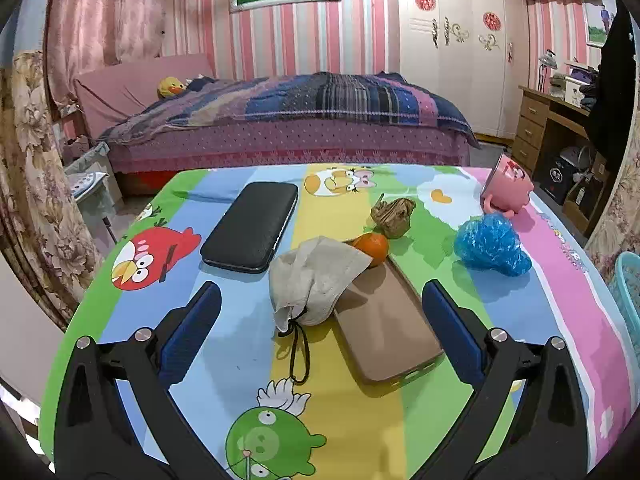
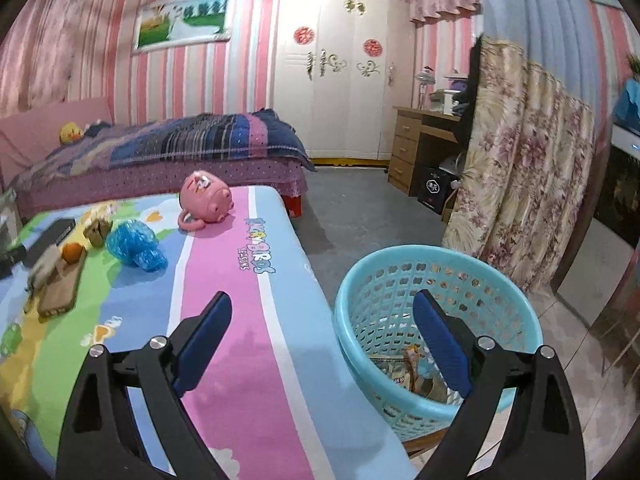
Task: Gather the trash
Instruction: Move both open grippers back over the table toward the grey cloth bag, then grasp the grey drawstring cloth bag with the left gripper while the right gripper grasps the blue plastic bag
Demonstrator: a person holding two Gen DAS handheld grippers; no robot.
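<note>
The left gripper (image 1: 320, 312) hangs over the table (image 1: 560, 312) with its jaws spread wide and nothing between them. Straight ahead, between the fingertips, lies a grey cloth pouch (image 1: 312, 280), which partly rests on a tan phone case (image 1: 384, 320). Just beyond the pouch sits an orange (image 1: 372, 247), touching the case's far end, and past that a crumpled brown wrapper (image 1: 394, 212). Ahead to the right lies a crumpled blue plastic bag (image 1: 490, 245), with a tipped pink mug (image 1: 506, 191) behind it; ahead to the left, a black case (image 1: 252, 226). The right gripper (image 2: 322, 316) also gapes wide and empty, straddling the table edge; its right finger hangs over a turquoise basket (image 2: 372, 300) holding some wrappers (image 2: 412, 364).
</note>
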